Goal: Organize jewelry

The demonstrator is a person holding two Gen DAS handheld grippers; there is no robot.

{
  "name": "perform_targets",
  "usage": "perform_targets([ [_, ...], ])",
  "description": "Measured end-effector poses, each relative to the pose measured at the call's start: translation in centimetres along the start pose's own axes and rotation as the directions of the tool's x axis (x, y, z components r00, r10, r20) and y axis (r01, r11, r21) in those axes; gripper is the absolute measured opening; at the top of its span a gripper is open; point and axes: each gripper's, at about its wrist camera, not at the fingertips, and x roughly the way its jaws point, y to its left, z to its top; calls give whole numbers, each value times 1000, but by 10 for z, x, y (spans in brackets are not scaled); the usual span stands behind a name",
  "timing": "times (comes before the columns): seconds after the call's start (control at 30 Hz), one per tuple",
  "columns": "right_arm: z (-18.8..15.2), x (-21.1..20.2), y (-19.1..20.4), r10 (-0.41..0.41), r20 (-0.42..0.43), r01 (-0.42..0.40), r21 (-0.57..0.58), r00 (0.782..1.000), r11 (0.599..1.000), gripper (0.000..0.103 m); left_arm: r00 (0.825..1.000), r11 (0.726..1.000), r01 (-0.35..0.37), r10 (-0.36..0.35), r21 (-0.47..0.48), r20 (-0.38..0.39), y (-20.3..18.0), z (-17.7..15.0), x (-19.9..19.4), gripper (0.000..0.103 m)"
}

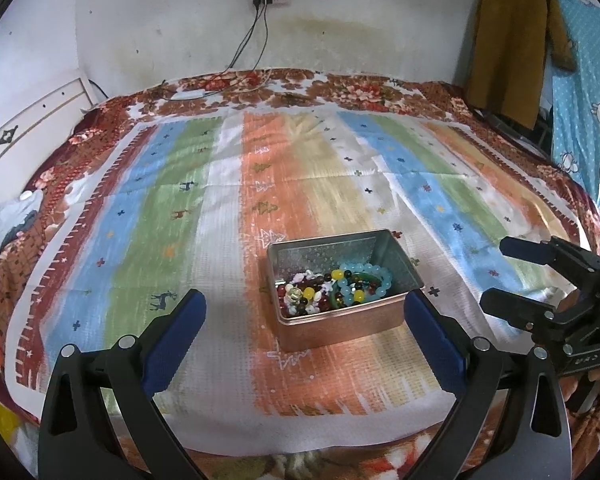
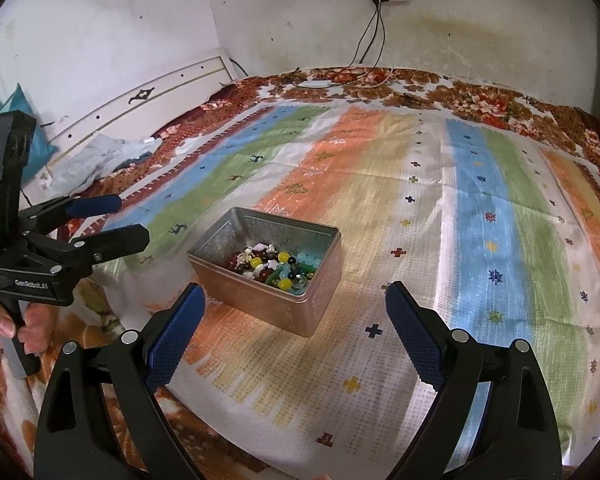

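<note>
Open rectangular copper-coloured metal tin (image 1: 342,322) sits on the striped multicolour woven cloth (image 1: 204,216) spread over the floral bed blanket (image 1: 364,92), roughly centre-front of both cameras. Inside: a tangled heap of beaded bracelets (image 1: 332,288), with a pale blue bead bracelet (image 1: 374,276) on the right side of the pile, yellow, dark red and white beads to its left, and a green bangle edge under the blue one. No lid visible.

Left gripper (image 1: 304,332): jaws spread wide, holding nothing, tin just ahead between the blue pads. Right gripper (image 2: 294,328): same, wide open and empty, tin ahead and slightly left of centre. Both hover above the cloth, neither touching the tin. A hand (image 2: 4,328) shows on the left gripper's handle in the right wrist view.

Judgement: sorting not started; the step in hand is the first pick from the tin.

How to do it well:
- Brace the tin with one gripper on a short wall; it looks light and will likely slide on cloth.
- Go for the pale blue bead bracelet first. It lies on top and is a clear loop.
- Narrow the jaws before entering; at this spread they will not clear the tin walls.
- Pinch one strand only, then lift slowly and straight up. The strands are interlocked, so a fast pull probably drags neighbours out or tips the tin.
- Lay it on bare cloth well apart from the tin.

Can't tell how many separate bracelets there are.
</note>
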Motion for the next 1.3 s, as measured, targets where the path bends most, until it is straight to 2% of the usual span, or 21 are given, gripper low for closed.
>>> perform_targets([
  [1.3,-2,3,5,9,-7,-9,-19,1000,1000,92,1000,1000,1,-1,10,-2,-4,-1,0,97],
])
